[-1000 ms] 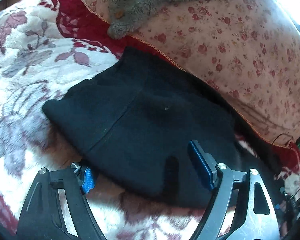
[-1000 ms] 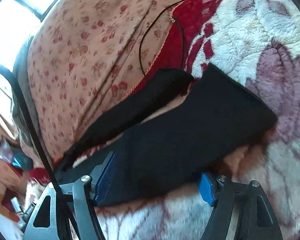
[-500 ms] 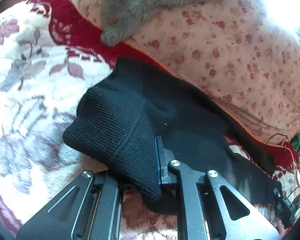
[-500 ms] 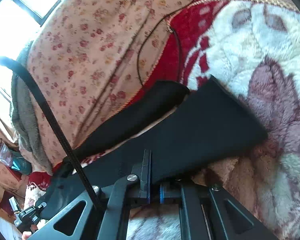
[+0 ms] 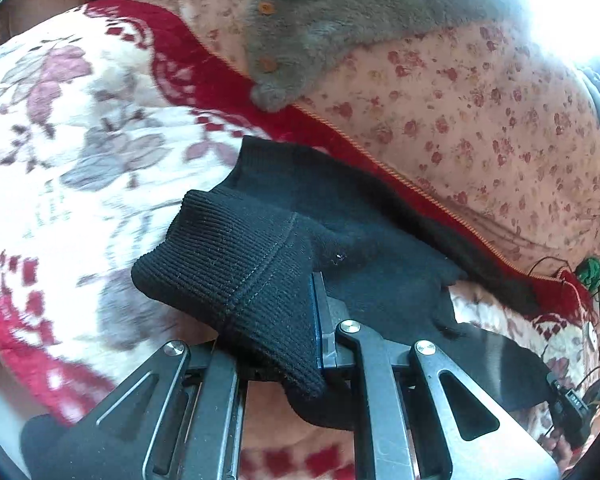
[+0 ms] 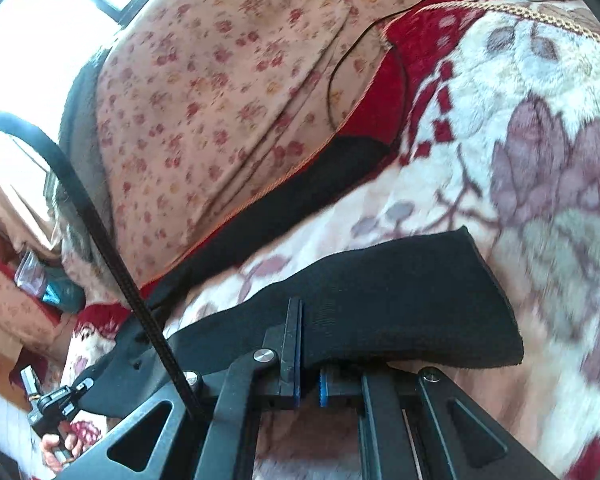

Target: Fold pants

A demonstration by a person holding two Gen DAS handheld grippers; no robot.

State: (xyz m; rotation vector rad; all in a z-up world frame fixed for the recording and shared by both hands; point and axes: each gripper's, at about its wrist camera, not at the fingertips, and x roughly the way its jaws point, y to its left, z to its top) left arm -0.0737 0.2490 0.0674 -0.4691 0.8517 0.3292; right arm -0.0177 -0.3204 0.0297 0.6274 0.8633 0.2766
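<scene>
My left gripper [image 5: 300,344] has its fingers clenched on the ribbed waistband of the black knit pants [image 5: 260,264], lifting it off the plush white, red and mauve floral blanket [image 5: 80,152] on the bed. My right gripper [image 6: 308,364] is clamped on a leg end of the pants, raised over the blanket. I can read no writing or labels anywhere. A grey fleece garment with orange buttons [image 5: 340,20] lies on the pink floral quilt [image 5: 480,128].
</scene>
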